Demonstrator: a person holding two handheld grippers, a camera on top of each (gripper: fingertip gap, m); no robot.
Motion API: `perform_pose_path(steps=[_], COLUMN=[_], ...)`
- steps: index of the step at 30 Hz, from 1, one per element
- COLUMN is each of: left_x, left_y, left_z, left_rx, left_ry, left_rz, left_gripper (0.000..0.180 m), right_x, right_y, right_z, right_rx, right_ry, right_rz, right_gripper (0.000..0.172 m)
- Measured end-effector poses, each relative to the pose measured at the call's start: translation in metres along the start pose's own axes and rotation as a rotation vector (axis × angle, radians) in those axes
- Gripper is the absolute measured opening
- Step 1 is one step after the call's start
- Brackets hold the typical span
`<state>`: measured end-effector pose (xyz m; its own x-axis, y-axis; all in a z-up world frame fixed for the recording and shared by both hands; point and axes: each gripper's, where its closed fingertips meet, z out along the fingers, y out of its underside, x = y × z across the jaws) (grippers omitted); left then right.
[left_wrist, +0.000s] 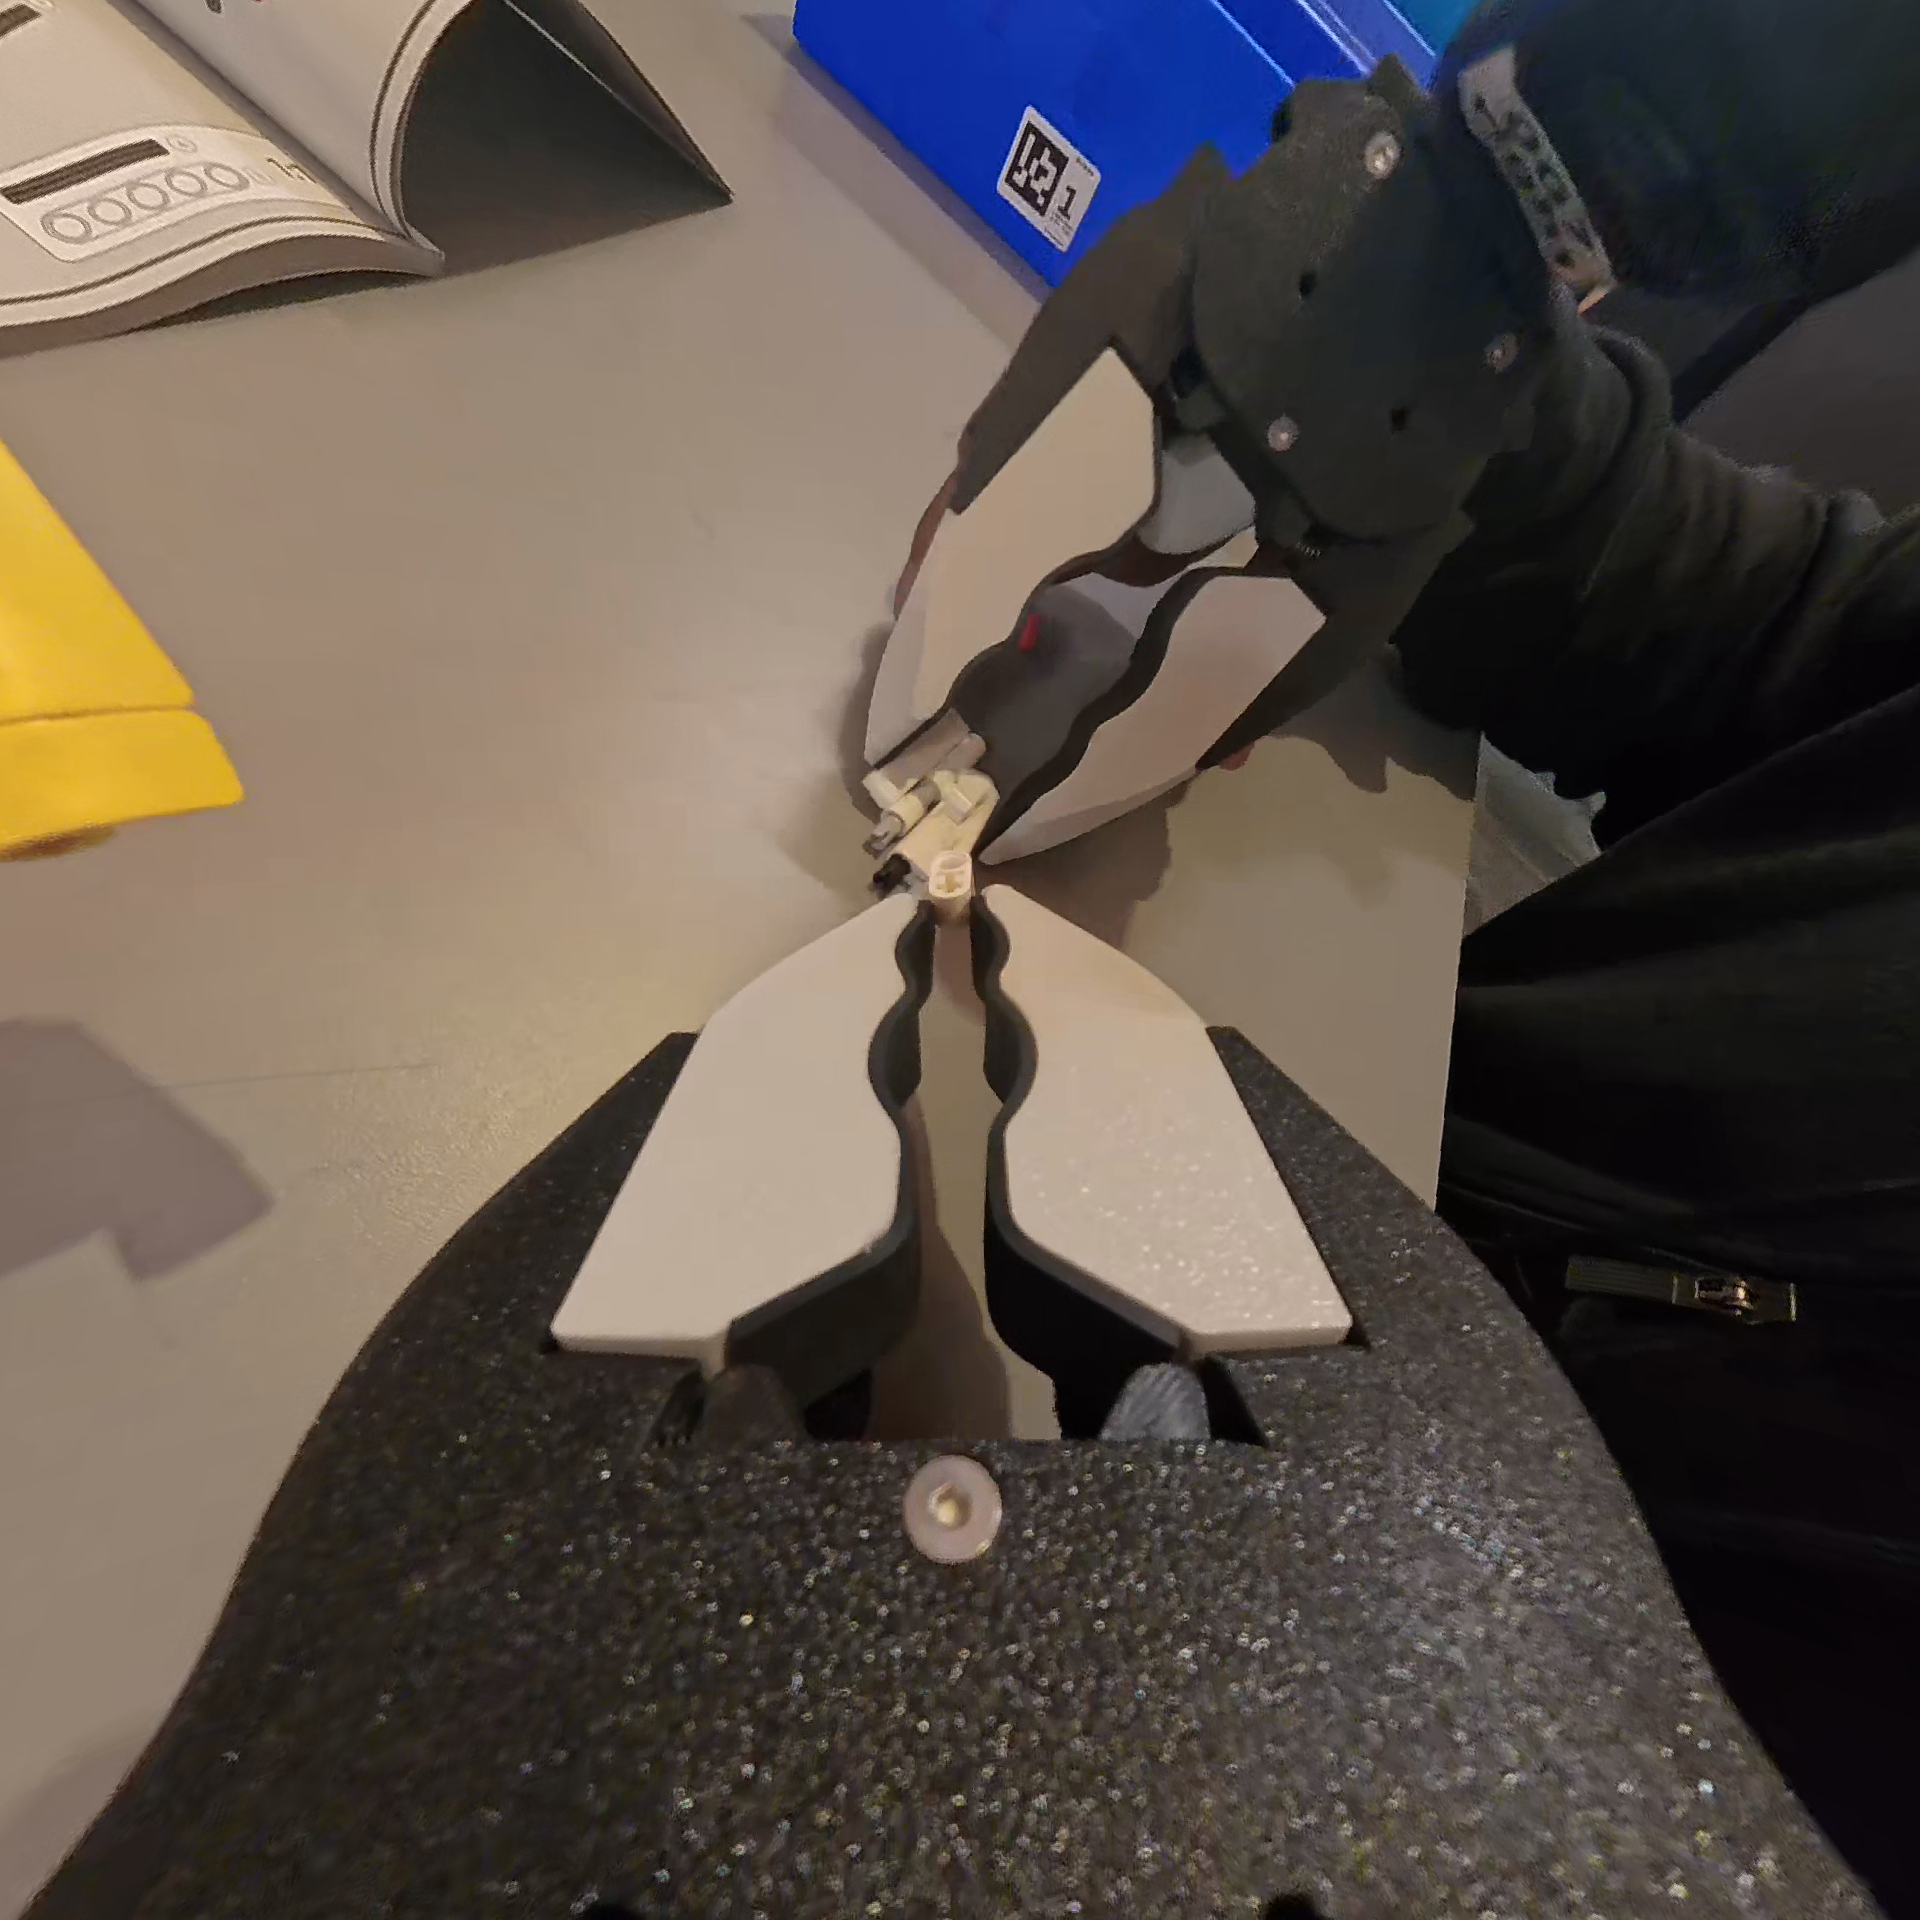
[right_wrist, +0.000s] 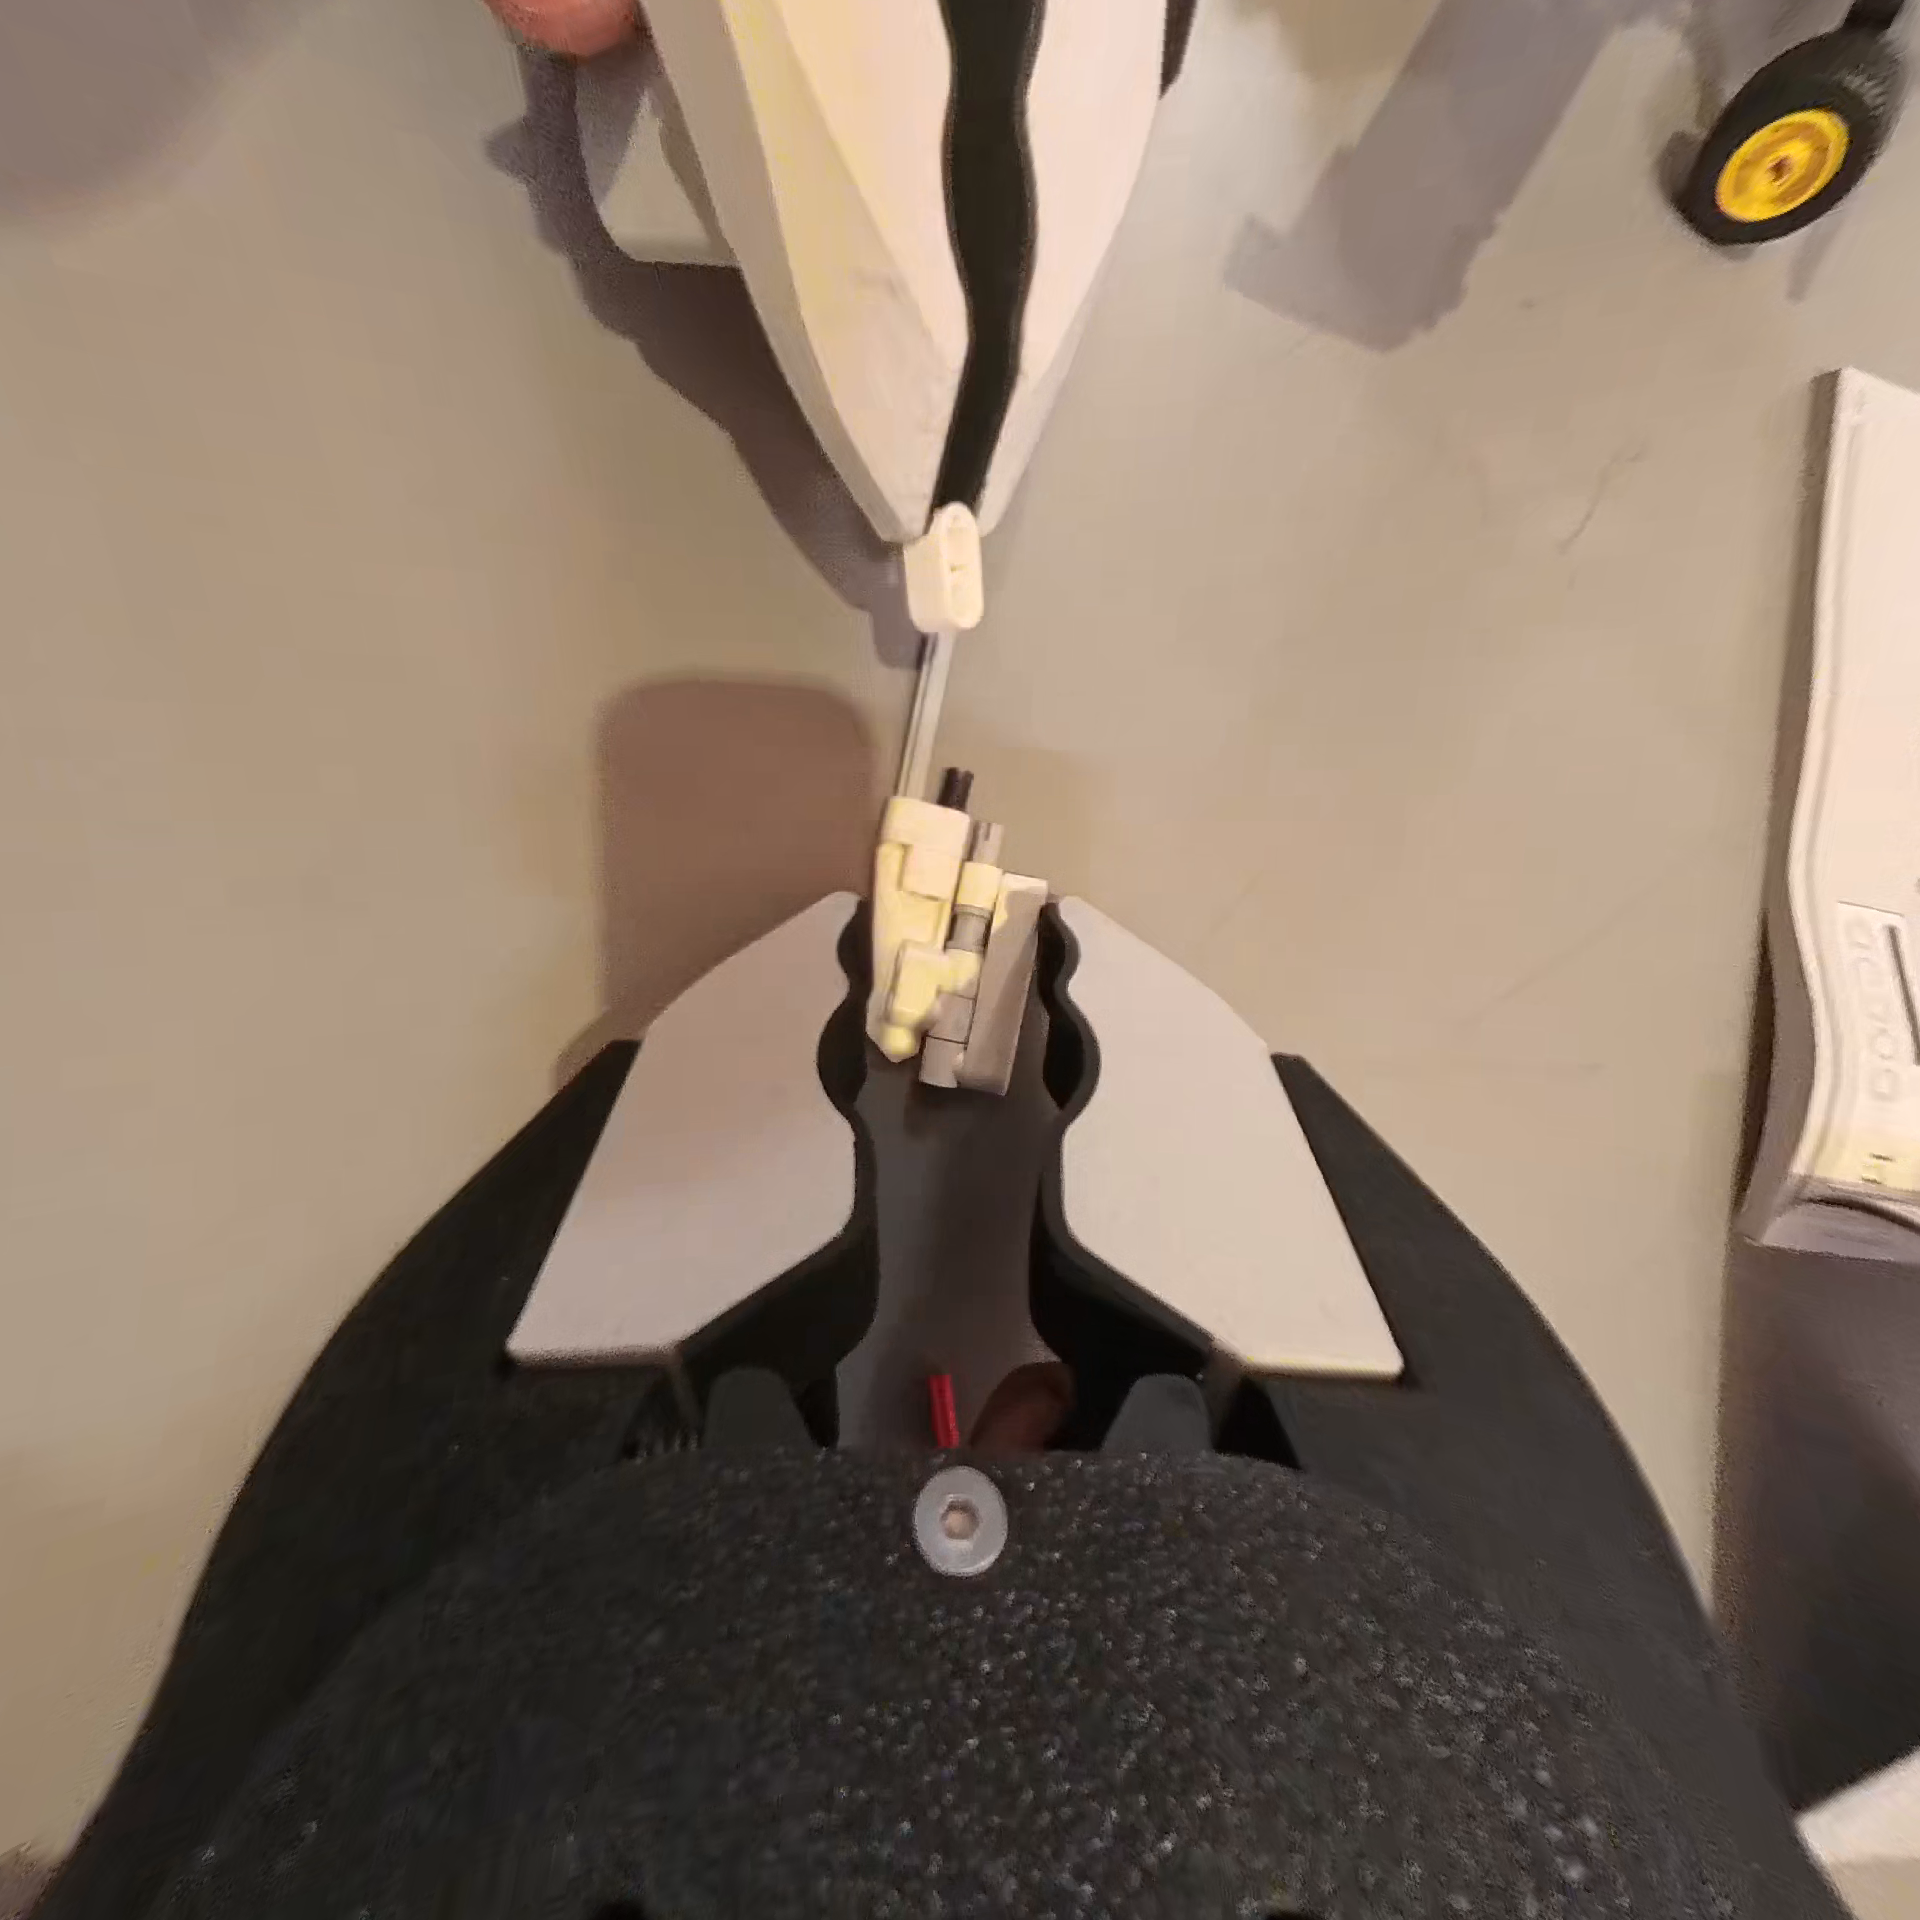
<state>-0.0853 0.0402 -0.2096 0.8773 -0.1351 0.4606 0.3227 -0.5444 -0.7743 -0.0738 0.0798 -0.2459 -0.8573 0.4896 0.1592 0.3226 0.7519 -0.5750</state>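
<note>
My left gripper (left_wrist: 948, 902) is shut on a small cream connector (left_wrist: 949, 878), pinched at the fingertips. In the right wrist view the same connector (right_wrist: 945, 569) sits at the left gripper's tips (right_wrist: 940, 520), and a thin grey axle (right_wrist: 925, 717) runs from it to a cream and grey brick assembly (right_wrist: 951, 966). My right gripper (right_wrist: 951, 904) is shut on that assembly, which fills the space between its fingertips above the table. In the left wrist view the assembly (left_wrist: 930, 805) lies between the right gripper's tips, just beyond the connector.
An open booklet (left_wrist: 208, 177) lies at the far left and a blue box (left_wrist: 1039, 114) stands behind. A yellow container (left_wrist: 83, 707) is at the left edge. A black wheel with a yellow hub (right_wrist: 1782, 166) lies on the grey table (right_wrist: 312, 520). A dark sleeve (left_wrist: 1714, 1039) fills the right. My hands' fingertips stand some 6 cm from each other.
</note>
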Motion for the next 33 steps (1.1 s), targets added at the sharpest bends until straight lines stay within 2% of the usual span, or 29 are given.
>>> perform_pose_path(steps=[4, 6, 8, 11, 19, 26, 33], left_x=[-0.003, -0.004, -0.005, -0.005, -0.004, -0.006, -0.028], left_y=[-0.004, -0.006, -0.007, -0.007, -0.010, -0.029, -0.014], left_z=[-0.001, -0.002, -0.003, -0.002, 0.003, 0.024, 0.046], left_rx=[0.026, 0.043, 0.050, 0.048, 0.032, -0.019, -0.143], left_ry=[-0.010, -0.020, -0.026, -0.033, -0.049, -0.104, -0.184], left_rz=[-0.004, -0.009, -0.013, -0.008, 0.042, 0.139, 0.136], left_gripper=[0.007, 0.007, 0.007, 0.007, 0.007, 0.007, 0.007], right_x=[0.006, 0.010, 0.009, 0.007, 0.018, 0.023, 0.023], right_y=[-0.002, -0.005, -0.004, -0.001, 0.007, 0.013, 0.027], right_z=[-0.005, -0.010, -0.012, -0.012, -0.016, -0.018, -0.017], right_rx=[0.060, 0.103, 0.116, 0.119, 0.093, 0.133, 0.098], right_ry=[0.163, 0.245, 0.282, 0.282, 0.331, 0.235, 0.158], right_rz=[-0.058, -0.080, -0.095, -0.077, 0.000, 0.253, 0.402], right_gripper=[0.026, 0.013, 0.011, 0.019, 0.023, 0.022, 0.012])
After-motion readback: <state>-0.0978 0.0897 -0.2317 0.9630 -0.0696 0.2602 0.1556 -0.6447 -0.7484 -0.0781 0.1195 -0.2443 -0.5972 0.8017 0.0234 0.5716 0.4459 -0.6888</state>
